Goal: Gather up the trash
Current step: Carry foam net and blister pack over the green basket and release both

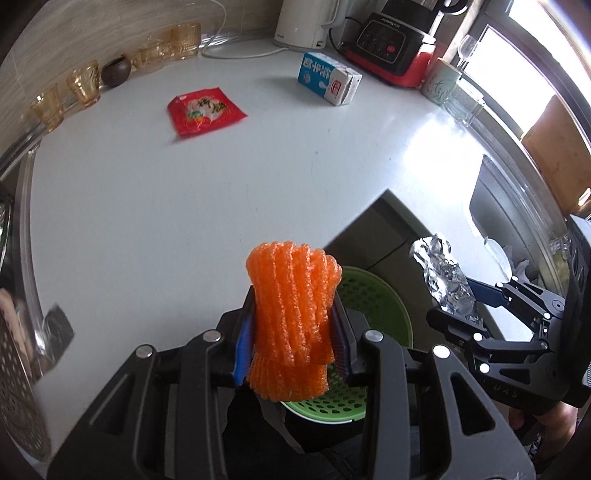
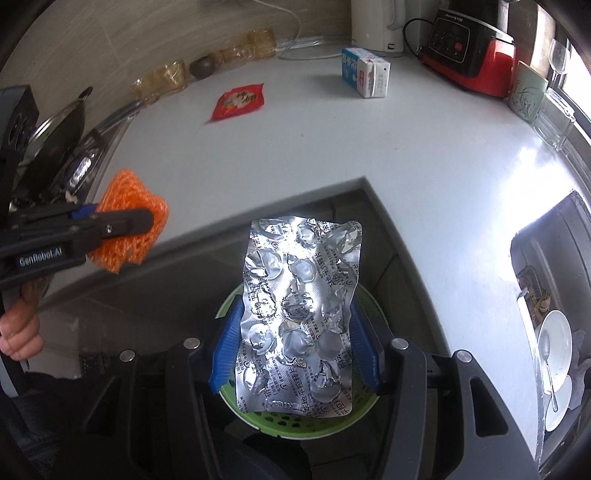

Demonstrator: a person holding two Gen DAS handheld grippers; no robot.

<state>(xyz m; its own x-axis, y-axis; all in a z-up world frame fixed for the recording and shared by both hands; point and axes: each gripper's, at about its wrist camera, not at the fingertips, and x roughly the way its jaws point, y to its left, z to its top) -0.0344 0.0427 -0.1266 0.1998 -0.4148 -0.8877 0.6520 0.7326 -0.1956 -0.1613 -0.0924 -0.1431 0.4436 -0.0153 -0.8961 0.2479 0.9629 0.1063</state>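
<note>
My left gripper (image 1: 291, 325) is shut on an orange foam fruit net (image 1: 291, 306), held in the air over the green perforated bin (image 1: 373, 299). My right gripper (image 2: 295, 350) is shut on a silver foil pill blister sheet (image 2: 299, 310), held directly above the same green bin (image 2: 295, 424). The left gripper and net also show in the right wrist view (image 2: 129, 225), and the right gripper with foil in the left wrist view (image 1: 448, 284). A red snack wrapper (image 1: 205, 110) and a blue-white milk carton (image 1: 328, 77) lie on the white counter (image 1: 221, 184).
Along the back wall stand amber glasses (image 1: 83, 83), a white kettle (image 1: 304, 22) and a red-black blender (image 1: 391, 44). A sink with a white bowl (image 2: 554, 350) is at right. A stove with a pan (image 2: 55, 136) is at left.
</note>
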